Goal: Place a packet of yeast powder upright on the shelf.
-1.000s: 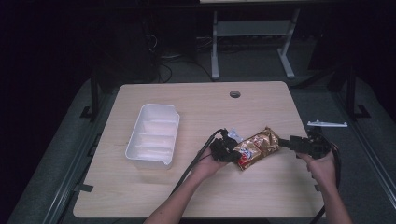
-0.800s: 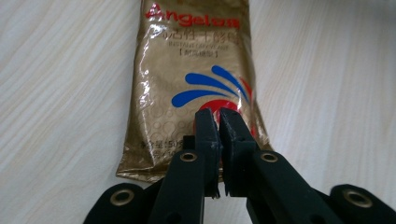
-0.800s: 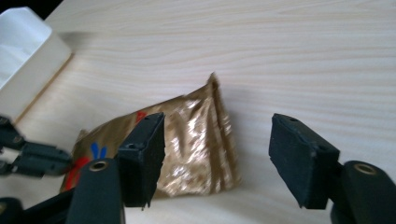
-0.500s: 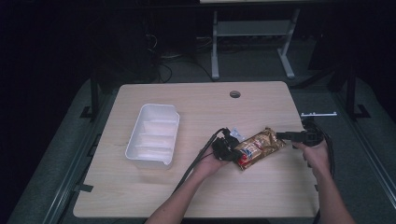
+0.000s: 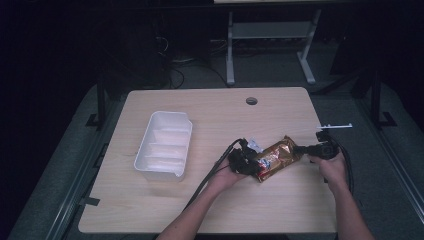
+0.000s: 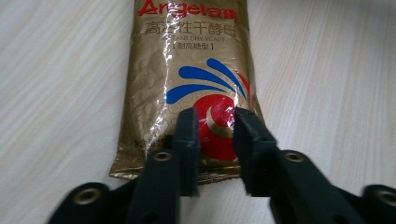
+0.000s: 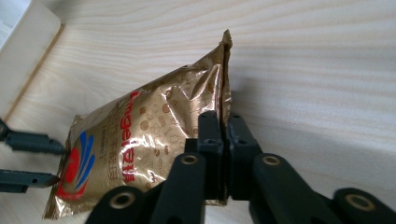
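Gold packet [image 5: 276,157] flat on worktop [image 5: 210,210]; we see right hand-held gripper [image 7: 223,122] just clamped onto its edge seam, left hand-held gripper [image 6: 215,122] just loosened, jaws astride its other end.

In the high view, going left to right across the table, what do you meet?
White tray → left tool → gold packet → right tool.
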The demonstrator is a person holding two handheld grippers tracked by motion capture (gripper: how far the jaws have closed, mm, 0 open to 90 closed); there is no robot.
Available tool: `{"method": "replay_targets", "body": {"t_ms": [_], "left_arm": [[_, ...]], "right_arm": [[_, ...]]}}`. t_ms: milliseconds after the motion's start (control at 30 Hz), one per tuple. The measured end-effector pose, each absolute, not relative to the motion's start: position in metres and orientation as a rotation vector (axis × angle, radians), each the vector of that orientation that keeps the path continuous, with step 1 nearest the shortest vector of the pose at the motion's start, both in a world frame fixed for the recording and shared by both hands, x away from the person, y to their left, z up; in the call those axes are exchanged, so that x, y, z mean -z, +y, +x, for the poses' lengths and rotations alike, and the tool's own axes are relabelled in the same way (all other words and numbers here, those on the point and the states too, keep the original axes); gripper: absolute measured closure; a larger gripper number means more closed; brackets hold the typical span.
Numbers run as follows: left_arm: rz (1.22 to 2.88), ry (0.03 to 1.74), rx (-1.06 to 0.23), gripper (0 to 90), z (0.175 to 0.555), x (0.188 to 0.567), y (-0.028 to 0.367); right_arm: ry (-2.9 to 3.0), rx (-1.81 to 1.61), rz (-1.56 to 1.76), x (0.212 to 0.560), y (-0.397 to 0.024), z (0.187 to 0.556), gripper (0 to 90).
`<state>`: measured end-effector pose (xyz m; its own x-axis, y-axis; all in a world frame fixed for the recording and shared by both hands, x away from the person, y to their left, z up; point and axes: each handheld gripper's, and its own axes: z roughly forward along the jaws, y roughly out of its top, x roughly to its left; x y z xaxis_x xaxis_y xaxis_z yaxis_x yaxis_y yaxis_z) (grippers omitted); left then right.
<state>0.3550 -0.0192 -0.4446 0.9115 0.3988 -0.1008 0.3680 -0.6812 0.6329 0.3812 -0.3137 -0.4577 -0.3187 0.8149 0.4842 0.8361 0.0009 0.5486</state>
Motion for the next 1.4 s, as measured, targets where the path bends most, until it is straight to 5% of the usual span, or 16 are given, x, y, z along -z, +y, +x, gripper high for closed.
{"method": "replay_targets", "body": {"t_ms": [200, 500, 1400], "left_arm": [[2.334, 0.552, -0.050, 57.9, 0.358, 0.441, -0.009], [2.226, 0.553, 0.003, 29.8, 0.365, 0.435, 0.008], [2.061, 0.437, 0.111, 27.1, 0.362, 0.426, 0.046]], "right_arm": [[-2.253, 1.305, -1.766, 0.442, -0.314, 0.374, 88.3], [-2.469, 1.408, -1.574, 0.390, -0.293, 0.356, 88.7], [-2.893, 1.423, -0.911, 0.299, -0.221, 0.308, 89.1]]}}
